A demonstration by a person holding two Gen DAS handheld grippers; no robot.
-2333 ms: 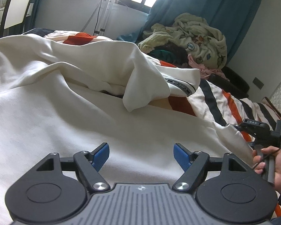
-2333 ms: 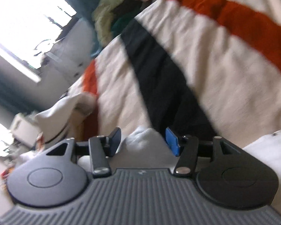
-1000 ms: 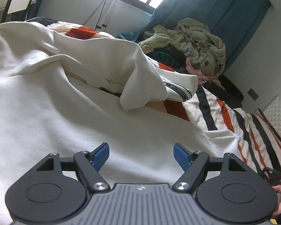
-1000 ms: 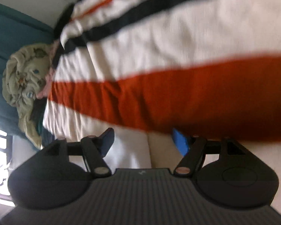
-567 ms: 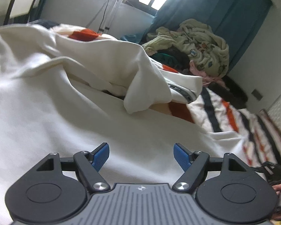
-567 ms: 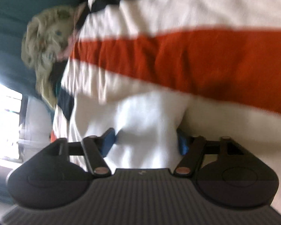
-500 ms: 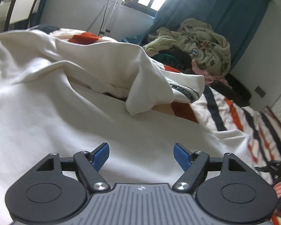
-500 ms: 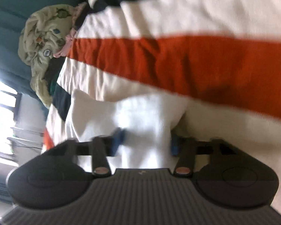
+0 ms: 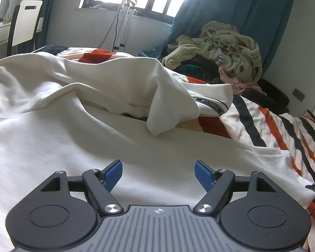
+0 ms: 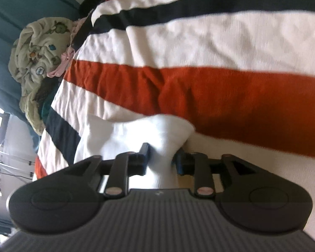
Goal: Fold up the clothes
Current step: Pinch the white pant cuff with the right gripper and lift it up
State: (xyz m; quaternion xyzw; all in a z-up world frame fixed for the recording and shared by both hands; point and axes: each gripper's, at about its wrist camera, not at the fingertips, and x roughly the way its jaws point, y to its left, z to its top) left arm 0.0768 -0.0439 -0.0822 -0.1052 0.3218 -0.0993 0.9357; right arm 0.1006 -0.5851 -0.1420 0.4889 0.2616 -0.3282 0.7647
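Left wrist view: striped cotton bedcover in cream, orange and black [image 9: 268, 126], spread wide. Over it, large cream knit garment [image 9: 73, 130], rumpled, one fold flopped toward a printed black-and-white band [image 9: 212, 103]. Beyond, heap of pale patterned laundry [image 9: 226, 44] against teal curtain [image 9: 241, 6]. Nearest, left gripper [image 9: 158, 173], blue pads spread wide over flat cloth, nothing between them.

Right wrist view: same garment's bunched corner [image 10: 157, 138], off the bedcover's orange stripe. Right gripper [image 10: 160, 161], jaws opening, cloth pinched narrow between them, pads touching it.

Likely soft, light, limp, prone to sagging and slipping from a loosening pinch. Best taken at hems and corners, both grippers well apart, edge kept taut.
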